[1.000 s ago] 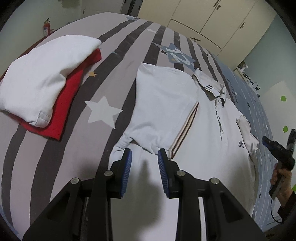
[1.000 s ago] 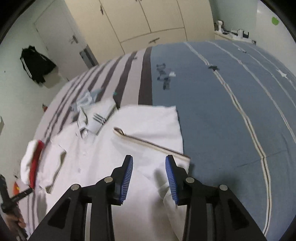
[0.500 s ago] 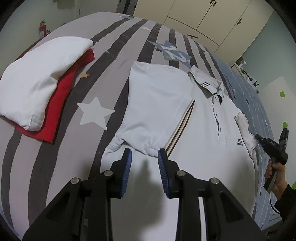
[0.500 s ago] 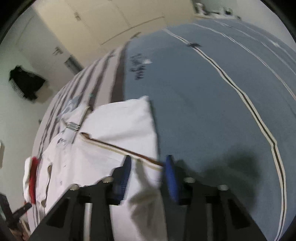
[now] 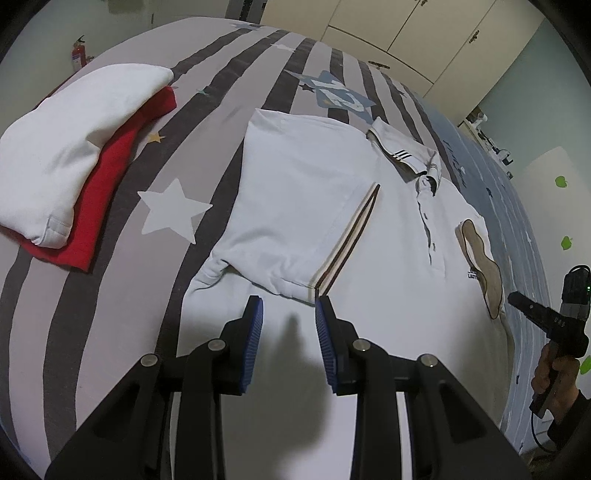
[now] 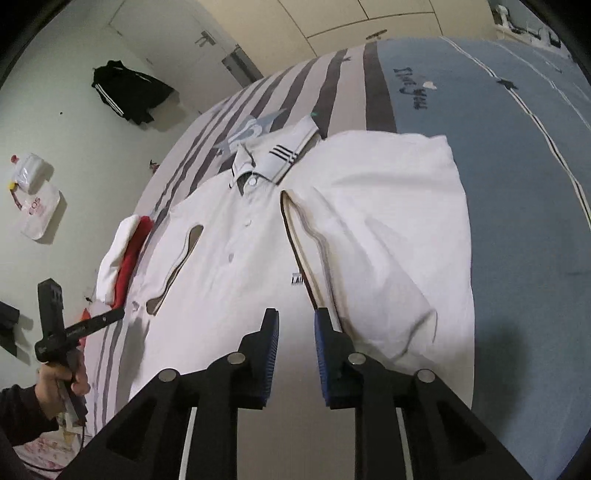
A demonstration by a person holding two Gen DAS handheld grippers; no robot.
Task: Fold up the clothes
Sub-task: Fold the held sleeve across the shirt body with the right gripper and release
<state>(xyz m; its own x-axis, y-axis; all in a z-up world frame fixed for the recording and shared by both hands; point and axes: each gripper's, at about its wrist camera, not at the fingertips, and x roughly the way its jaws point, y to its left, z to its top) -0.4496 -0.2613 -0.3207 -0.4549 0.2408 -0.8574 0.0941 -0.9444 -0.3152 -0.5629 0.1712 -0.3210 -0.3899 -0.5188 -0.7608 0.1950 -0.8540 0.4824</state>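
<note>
A white polo shirt lies face up on the striped bed cover. One sleeve is folded in over the body, its striped cuff beside the placket. My left gripper hovers just over the shirt's lower body, open, with nothing between its blue pads. The other sleeve lies folded toward the chest. Its striped cuff edge runs down to the tip of my right gripper, whose jaws are opening; the pads press on nothing. Each gripper also shows in the other's view: right gripper, left gripper.
A folded white garment rests on a red one at the bed's left side. Wardrobe doors stand behind the bed. A black jacket hangs on the wall. The blue half of the cover is bare.
My right gripper closed at the cuff edge, swung the sleeve in over the chest, and its jaws have parted again. The left gripper has stayed over the shirt's lower body.
</note>
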